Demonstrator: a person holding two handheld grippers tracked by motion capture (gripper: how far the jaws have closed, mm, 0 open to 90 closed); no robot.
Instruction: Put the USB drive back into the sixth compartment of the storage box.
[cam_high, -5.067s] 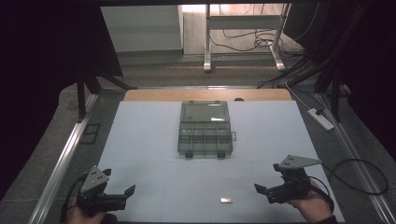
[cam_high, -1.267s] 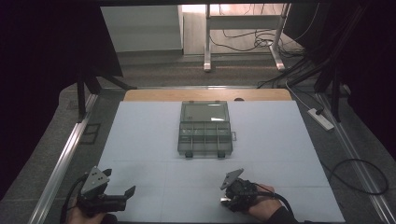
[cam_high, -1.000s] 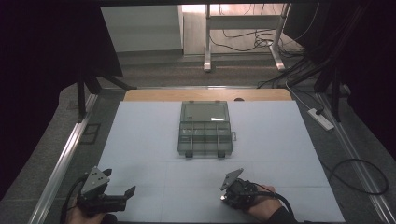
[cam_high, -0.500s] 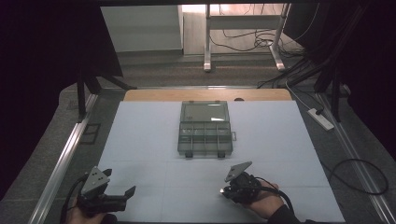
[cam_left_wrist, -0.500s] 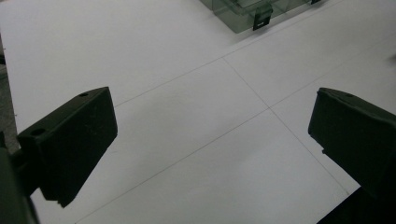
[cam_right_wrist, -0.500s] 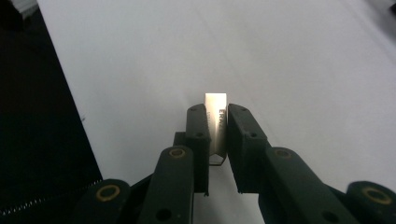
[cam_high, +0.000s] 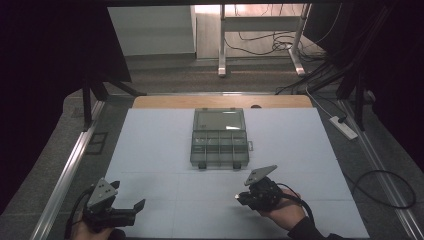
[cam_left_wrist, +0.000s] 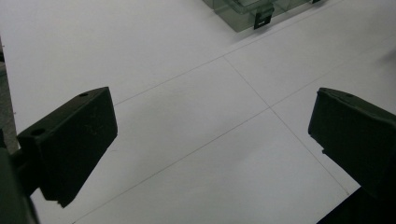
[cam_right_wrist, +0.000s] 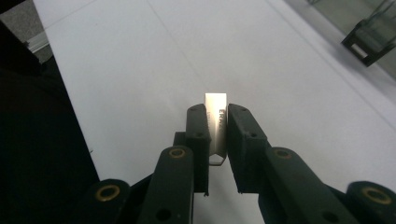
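Metal tag (cam_right_wrist: 215, 122) pinched in the right claw (cam_right_wrist: 217, 116), left claw (cam_left_wrist: 210, 135) wide open, clear compartment box (cam_high: 219, 138) beyond.

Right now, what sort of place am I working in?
Probably a lab or test workshop, not a home: a white-covered table with only a clear compartment box, bare desk legs with loose cables behind, and a power strip on the floor.
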